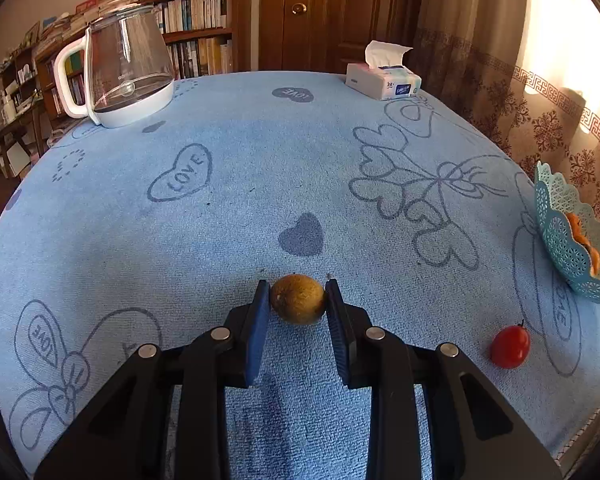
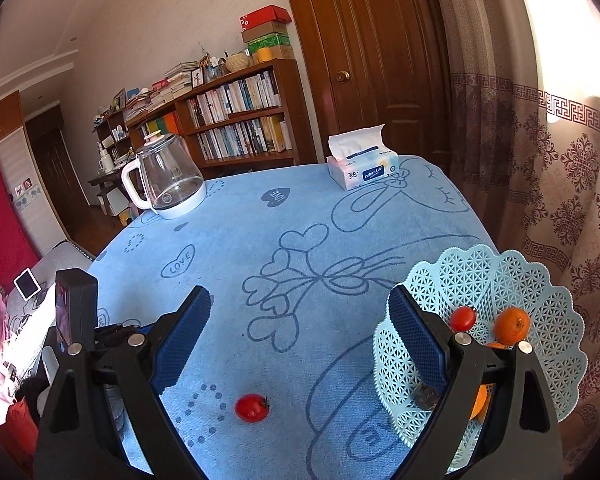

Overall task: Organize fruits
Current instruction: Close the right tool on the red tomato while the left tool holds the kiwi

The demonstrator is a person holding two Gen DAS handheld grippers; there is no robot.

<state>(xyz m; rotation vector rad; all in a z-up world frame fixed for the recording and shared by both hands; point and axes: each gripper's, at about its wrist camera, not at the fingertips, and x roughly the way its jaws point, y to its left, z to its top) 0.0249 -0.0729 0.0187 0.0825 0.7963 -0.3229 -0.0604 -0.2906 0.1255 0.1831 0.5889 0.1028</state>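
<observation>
Left tool (image 1: 297, 300) pinching kiwi (image 1: 298, 299), "LOVE" cloth (image 1: 220, 200)

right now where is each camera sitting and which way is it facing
Left wrist: on the left gripper, looking along the blue cloth at the brownish fruit clamped between its pads.
Right wrist: on the right gripper, open, raised over the cloth beside the blue basket.
Shared: loose tomato, kettle, tissue box.

- "LOVE" printed inside heart shapes on blue tablecloth (image 1: 260, 184)
- "Color Life" on tissue pack (image 2: 364, 172)
- Kettle (image 1: 128, 68) lettering too small to read
</observation>
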